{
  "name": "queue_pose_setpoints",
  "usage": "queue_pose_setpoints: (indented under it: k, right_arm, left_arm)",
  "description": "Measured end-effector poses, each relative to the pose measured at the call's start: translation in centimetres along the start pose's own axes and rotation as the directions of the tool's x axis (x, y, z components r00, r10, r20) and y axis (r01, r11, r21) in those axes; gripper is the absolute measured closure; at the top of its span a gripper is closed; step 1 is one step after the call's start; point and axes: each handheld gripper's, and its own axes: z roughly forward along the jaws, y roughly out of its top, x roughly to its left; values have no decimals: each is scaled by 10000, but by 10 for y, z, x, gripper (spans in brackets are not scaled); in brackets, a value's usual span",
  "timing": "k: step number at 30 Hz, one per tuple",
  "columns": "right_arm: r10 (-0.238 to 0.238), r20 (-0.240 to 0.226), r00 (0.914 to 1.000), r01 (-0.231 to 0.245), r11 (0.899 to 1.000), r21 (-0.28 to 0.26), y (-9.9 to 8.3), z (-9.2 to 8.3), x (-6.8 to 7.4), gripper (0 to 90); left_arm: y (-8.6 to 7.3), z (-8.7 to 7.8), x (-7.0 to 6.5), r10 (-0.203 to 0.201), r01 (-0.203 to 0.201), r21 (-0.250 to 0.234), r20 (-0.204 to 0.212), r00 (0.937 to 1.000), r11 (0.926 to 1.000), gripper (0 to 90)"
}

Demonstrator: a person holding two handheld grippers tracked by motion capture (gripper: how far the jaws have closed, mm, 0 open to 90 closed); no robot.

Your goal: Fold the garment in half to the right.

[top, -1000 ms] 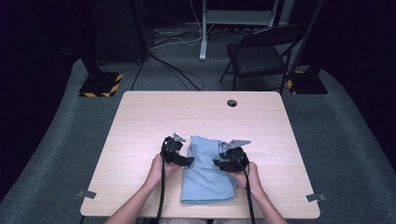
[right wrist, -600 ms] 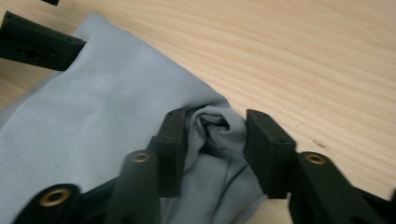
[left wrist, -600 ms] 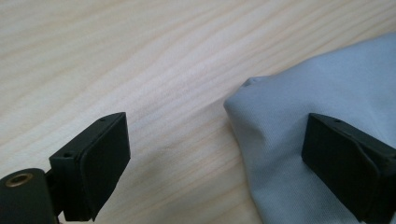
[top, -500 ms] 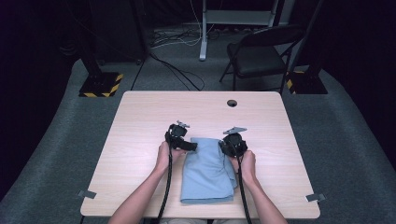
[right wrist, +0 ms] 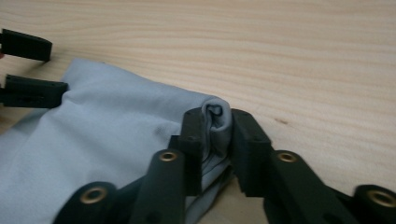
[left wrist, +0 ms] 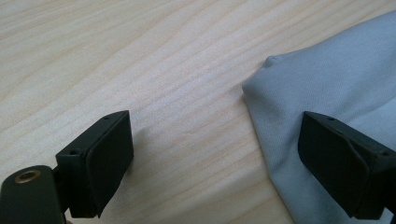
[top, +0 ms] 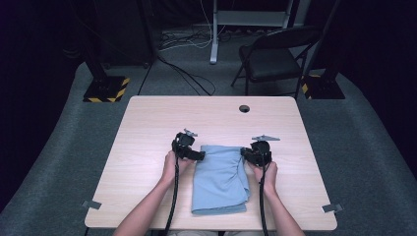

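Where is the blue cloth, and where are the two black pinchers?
blue cloth (top: pixel 219 179), high view, middle of its folded surface.
left gripper (left wrist: pixel 215 154), left gripper view, midway between its open jaws, over the cloth's edge.
right gripper (right wrist: pixel 217 126), right gripper view, midway between jaws shut on a cloth corner.
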Motion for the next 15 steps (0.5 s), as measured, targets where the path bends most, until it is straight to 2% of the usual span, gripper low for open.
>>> queue_pose_setpoints:
  k: [2,4,5,6,7,9,11,12,13,15]
  right_arm:
    - [-311,34,9995,312,9994,-121,3,-11,8,632]
    - [-729,85,9973,729,9973,-75,4,-24,17,612]
    - [-843,-20,9964,843,9964,-25,3,-31,23,610]
    - [-843,-20,9964,843,9964,-25,3,-31,23,610]
    - [-1360,-243,9904,1370,9893,499,-1,-37,37,606]
    - [-1753,-317,9840,1778,9768,1194,-7,-31,48,605]
    - [-2140,67,9768,2100,9640,1632,-13,-18,53,661]
    - [-2140,67,9768,2100,9640,1632,-13,-18,53,661]
    - [-2120,47,9772,2086,9647,1606,-19,-10,53,751]
    - [-2234,100,9747,2201,9660,1360,-21,-11,53,832]
  left_arm:
    - [0,0,1,21,-21,-6,20,10000,10000,99]
    - [0,0,1,19,-19,-3,24,10000,10000,98]
    - [0,0,1,20,-20,0,23,10000,10000,98]
    - [0,0,0,16,-16,-3,17,10000,10000,98]
    - [0,1,0,12,-12,-3,11,10000,10000,96]
    - [1,1,0,16,-16,8,4,10000,10000,95]
    - [1,1,0,20,-20,2,7,10000,10000,95]
    - [1,1,0,20,-20,2,7,10000,10000,95]
    - [0,1,0,18,-18,-7,15,10000,10000,95]
    - [0,1,1,46,-46,-19,31,10000,10000,95]
